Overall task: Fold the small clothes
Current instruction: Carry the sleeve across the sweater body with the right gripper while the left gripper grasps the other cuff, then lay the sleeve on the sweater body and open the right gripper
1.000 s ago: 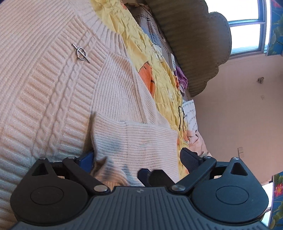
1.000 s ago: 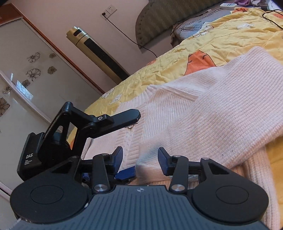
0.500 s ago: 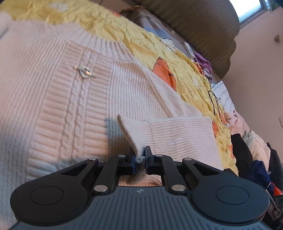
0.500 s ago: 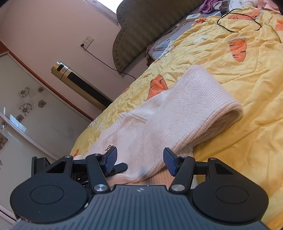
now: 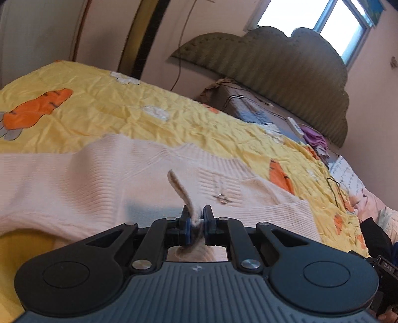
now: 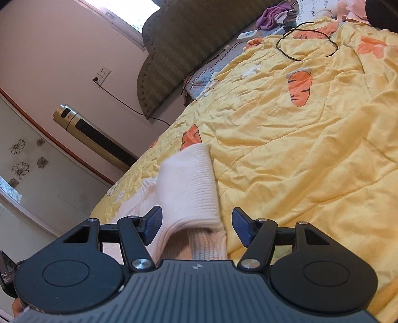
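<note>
Pale pink knit sweater lies spread on a bed covered by a yellow quilt with orange carrot prints. Left gripper has its jaws clamped together on a sleeve cuff of the sweater; the pinched end of the cuff stands up above the jaws, above the sweater's front, while the rest of the garment lies flat on the quilt. A small metal pin sits on the cable-knit front, just beyond the held cuff. Ribbed collar faces the headboard. In the right wrist view the right gripper has its jaws apart and opening; a folded sleeve of the sweater lies between them, the left pad close against the fabric, the right pad clear of it, so nothing is gripped. The sleeve rests on the quilt near the bed's edge, doubled over itself with the ribbed cuff end nearest the camera. Background: a padded olive headboard, a window above it, a black cable looped on the quilt, a white remote and purple cloth near the pillows, a tower fan against the wall, a wall socket with a cord plugged in. A bit of the person's hand shows at the lower left corner of the right wrist view.
</note>
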Action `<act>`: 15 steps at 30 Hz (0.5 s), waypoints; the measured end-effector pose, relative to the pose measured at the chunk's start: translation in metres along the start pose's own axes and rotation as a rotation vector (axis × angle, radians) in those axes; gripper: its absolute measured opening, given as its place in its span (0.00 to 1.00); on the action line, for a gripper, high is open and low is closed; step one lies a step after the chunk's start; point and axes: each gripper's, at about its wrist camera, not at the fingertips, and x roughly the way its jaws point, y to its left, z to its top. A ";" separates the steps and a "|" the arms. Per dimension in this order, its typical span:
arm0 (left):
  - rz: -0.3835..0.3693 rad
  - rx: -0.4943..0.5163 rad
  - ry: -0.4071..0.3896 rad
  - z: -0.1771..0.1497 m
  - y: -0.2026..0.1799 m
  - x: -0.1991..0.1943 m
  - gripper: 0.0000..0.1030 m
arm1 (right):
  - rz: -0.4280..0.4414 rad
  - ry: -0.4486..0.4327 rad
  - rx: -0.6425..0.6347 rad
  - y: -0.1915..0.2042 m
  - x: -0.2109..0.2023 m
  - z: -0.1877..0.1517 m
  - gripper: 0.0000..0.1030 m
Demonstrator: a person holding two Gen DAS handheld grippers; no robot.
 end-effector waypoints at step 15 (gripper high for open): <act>0.080 -0.001 0.106 -0.028 0.024 0.022 0.09 | -0.049 0.183 -0.145 0.031 0.121 0.065 0.61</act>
